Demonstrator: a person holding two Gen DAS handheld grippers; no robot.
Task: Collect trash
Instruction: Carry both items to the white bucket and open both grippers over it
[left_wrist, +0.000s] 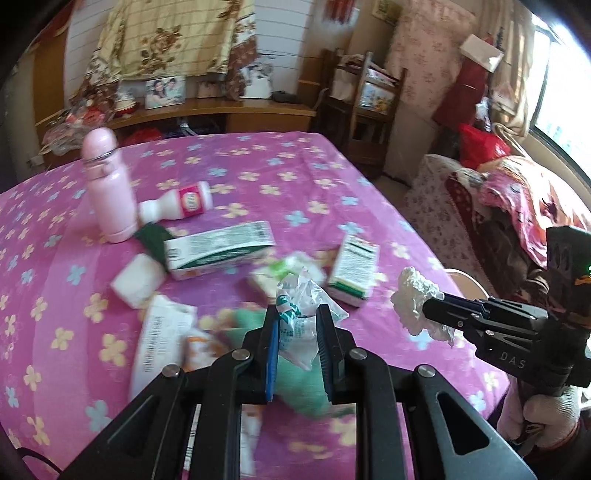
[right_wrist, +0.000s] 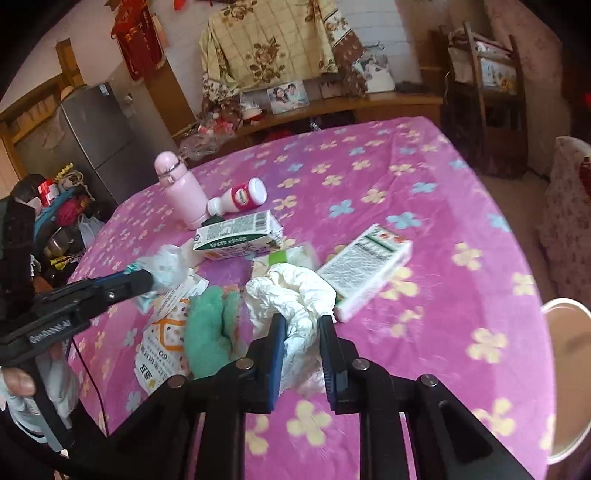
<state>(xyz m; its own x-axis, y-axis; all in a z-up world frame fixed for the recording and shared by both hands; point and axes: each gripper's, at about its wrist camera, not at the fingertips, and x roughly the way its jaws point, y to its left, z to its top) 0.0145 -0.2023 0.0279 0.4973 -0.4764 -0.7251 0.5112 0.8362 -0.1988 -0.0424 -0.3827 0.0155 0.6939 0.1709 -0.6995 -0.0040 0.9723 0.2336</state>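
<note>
My left gripper (left_wrist: 298, 320) is shut on a crumpled clear plastic wrapper (left_wrist: 301, 314) with green print and holds it above the pink flowered tablecloth (left_wrist: 332, 177). It shows in the right wrist view (right_wrist: 147, 280) at the left with the wrapper (right_wrist: 166, 267). My right gripper (right_wrist: 302, 325) is shut on a crumpled white tissue (right_wrist: 291, 295), held above the cloth. In the left wrist view the right gripper (left_wrist: 424, 308) is at the right with the tissue (left_wrist: 415, 299).
On the cloth lie a pink flask (left_wrist: 109, 188), a small white and red bottle (left_wrist: 181, 205), a green and white carton (left_wrist: 218, 249), a small box (left_wrist: 354, 269), a green cloth (right_wrist: 210, 328), a printed paper bag (right_wrist: 162, 343) and a tissue pack (left_wrist: 136, 278). A white bin rim (right_wrist: 569, 325) is right of the table.
</note>
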